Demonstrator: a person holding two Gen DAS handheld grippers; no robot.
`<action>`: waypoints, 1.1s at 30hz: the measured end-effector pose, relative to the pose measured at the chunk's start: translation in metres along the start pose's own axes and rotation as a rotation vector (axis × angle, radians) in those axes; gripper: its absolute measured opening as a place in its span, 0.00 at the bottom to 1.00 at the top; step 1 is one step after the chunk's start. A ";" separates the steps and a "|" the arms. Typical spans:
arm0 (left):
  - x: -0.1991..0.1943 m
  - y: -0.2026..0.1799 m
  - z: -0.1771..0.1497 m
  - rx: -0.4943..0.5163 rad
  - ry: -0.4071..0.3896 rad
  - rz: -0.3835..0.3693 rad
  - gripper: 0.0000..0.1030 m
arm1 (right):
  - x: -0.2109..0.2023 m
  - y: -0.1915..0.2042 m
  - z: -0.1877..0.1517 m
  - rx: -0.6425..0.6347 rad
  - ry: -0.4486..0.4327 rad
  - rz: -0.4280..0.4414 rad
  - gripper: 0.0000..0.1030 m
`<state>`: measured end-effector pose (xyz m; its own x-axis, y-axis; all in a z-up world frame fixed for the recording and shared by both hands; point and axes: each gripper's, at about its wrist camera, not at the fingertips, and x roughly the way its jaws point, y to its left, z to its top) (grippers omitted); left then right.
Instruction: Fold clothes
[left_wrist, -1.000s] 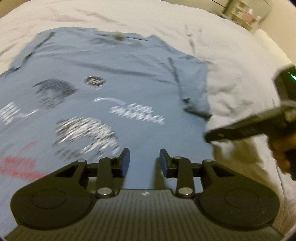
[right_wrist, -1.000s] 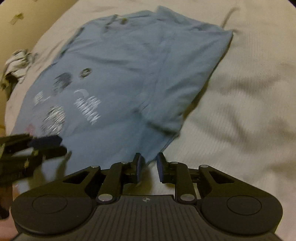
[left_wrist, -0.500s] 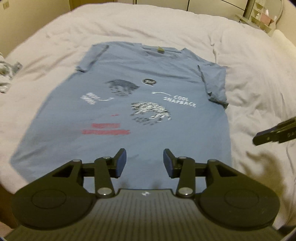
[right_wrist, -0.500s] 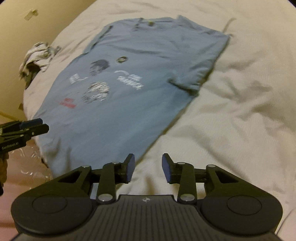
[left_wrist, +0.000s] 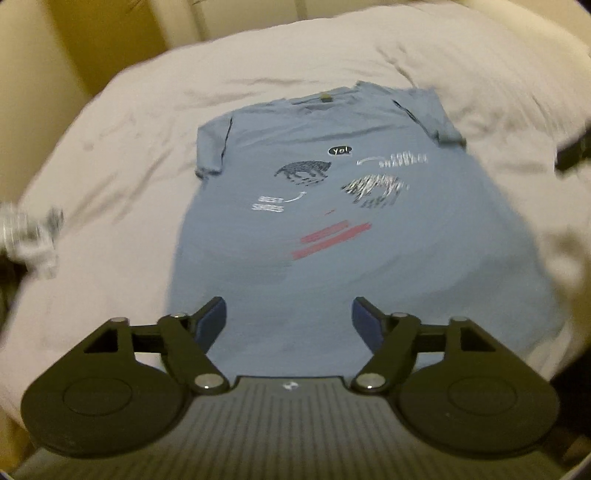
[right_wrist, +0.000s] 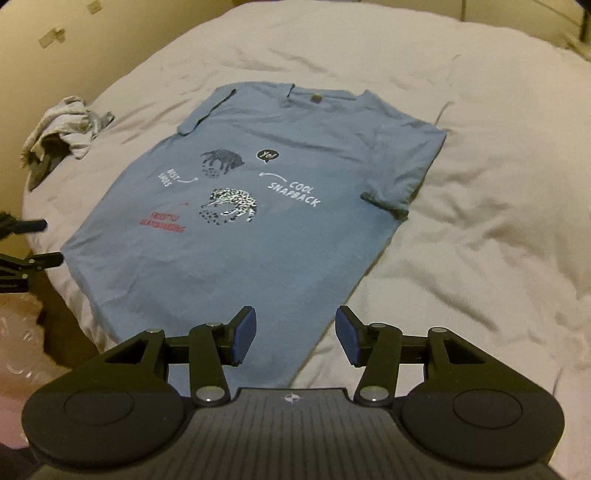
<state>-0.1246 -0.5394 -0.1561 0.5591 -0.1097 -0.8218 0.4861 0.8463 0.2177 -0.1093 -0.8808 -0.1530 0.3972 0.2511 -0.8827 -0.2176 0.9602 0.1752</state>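
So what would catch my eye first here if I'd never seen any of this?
Probably the blue T-shirt spread flat, print side up, on the white bedding. Next, the open left gripper and right gripper hovering over its hem, empty. A crumpled grey garment lies off to the shirt's left.

A blue T-shirt (right_wrist: 258, 236) lies spread flat, print side up, on a bed (right_wrist: 480, 184) covered in wrinkled white bedding. Its collar points away, and its hem lies near the bed's near edge. The right gripper (right_wrist: 294, 334) hovers above the hem's right corner, jaws wide apart and empty. A crumpled grey garment (right_wrist: 62, 129) sits left of the shirt. The left gripper (right_wrist: 37, 242) shows at the left edge, its fingers apart.
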 end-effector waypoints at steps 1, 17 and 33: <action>-0.002 0.007 -0.007 0.058 -0.002 0.008 0.79 | -0.001 0.009 -0.003 0.005 -0.001 -0.019 0.50; -0.018 0.045 -0.075 0.382 0.002 0.084 0.98 | -0.002 0.110 -0.048 -0.121 0.023 -0.027 0.53; 0.048 0.042 -0.137 0.943 -0.032 0.094 0.73 | 0.030 0.175 -0.092 -0.211 0.037 -0.131 0.53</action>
<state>-0.1697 -0.4378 -0.2586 0.6353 -0.0887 -0.7671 0.7722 0.0844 0.6297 -0.2169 -0.7166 -0.1892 0.4022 0.1178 -0.9079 -0.3494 0.9364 -0.0333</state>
